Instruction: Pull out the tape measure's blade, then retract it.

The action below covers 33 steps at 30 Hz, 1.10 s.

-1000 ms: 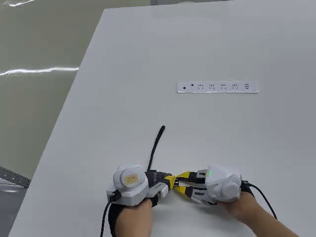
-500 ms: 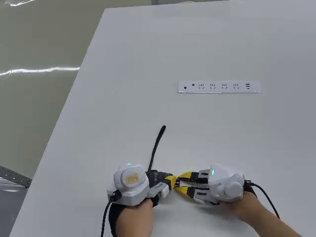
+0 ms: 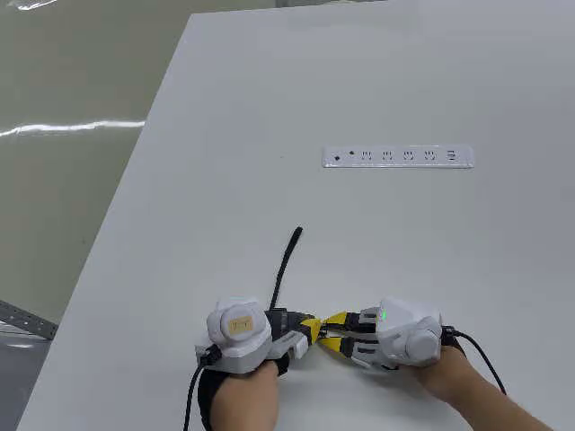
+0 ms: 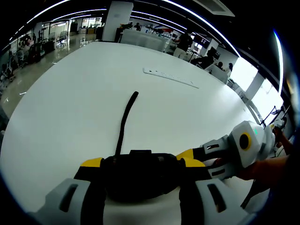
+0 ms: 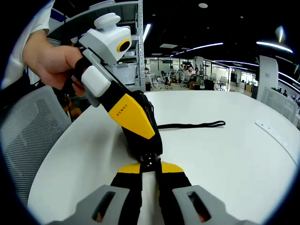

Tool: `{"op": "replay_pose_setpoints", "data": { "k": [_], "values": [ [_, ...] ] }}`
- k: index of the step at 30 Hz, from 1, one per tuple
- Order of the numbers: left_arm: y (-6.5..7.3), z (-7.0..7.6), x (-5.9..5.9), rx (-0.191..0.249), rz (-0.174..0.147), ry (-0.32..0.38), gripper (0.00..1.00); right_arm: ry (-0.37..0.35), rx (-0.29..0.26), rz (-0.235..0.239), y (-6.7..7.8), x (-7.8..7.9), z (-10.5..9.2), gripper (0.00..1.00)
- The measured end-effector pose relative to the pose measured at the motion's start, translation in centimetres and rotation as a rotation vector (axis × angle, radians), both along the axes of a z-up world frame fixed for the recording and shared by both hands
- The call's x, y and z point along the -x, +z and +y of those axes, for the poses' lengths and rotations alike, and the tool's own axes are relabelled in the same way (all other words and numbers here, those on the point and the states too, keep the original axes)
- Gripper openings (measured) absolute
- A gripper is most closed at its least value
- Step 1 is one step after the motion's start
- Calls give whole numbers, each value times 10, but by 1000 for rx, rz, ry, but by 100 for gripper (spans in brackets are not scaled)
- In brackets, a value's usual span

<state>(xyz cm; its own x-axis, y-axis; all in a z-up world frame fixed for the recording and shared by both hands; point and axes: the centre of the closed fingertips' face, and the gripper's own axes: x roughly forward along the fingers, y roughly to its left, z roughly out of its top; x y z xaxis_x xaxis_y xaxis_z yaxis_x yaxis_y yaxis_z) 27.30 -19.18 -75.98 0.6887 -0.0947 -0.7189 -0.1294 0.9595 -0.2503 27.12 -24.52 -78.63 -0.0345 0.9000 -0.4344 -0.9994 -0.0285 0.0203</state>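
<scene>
The black tape measure (image 3: 286, 321) lies near the table's front edge, and my left gripper (image 3: 301, 328) is shut on its case. In the left gripper view the case (image 4: 138, 174) sits between the yellow-tipped jaws. Its black wrist strap (image 3: 286, 265) trails away across the table. My right gripper (image 3: 328, 332) faces the left one, tip to tip. In the right gripper view my right gripper (image 5: 149, 165) is shut on the small black end hook (image 5: 149, 159) at the case's mouth (image 5: 154, 136). No length of blade shows between hook and case.
A white power strip (image 3: 398, 157) lies flat farther back on the white table (image 3: 225, 180). The table's left edge drops to the floor (image 3: 63, 180). A grey mesh chair (image 5: 33, 140) stands behind the person.
</scene>
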Motion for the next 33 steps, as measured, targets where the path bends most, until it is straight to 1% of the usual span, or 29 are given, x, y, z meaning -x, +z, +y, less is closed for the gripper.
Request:
{"op": "replay_pose_setpoints", "data": {
  "k": [11,17,21,25,27,29,33],
  "values": [
    [1,-1,-1,-1,0,2,60,12,13,-8,0,-1,0,11],
    [0,-1,-1,-4,-11,-2,61,-6,14,19,0,-2,-1,13],
    [0,-1,-1,-1,-18,-3,62,-14,15,23,-1,-2,-1,14],
    [0,-1,-1,3,-15,-10,62,-26,21,31,0,-2,-1,14],
    [1,-1,0,1,-19,-13,62,-29,24,28,0,-1,-1,15],
    [1,-1,0,-2,-20,-13,62,-39,23,39,1,-1,-1,15],
    [1,-1,1,-6,-17,-27,63,-41,29,35,0,0,0,16]
  ]
}}
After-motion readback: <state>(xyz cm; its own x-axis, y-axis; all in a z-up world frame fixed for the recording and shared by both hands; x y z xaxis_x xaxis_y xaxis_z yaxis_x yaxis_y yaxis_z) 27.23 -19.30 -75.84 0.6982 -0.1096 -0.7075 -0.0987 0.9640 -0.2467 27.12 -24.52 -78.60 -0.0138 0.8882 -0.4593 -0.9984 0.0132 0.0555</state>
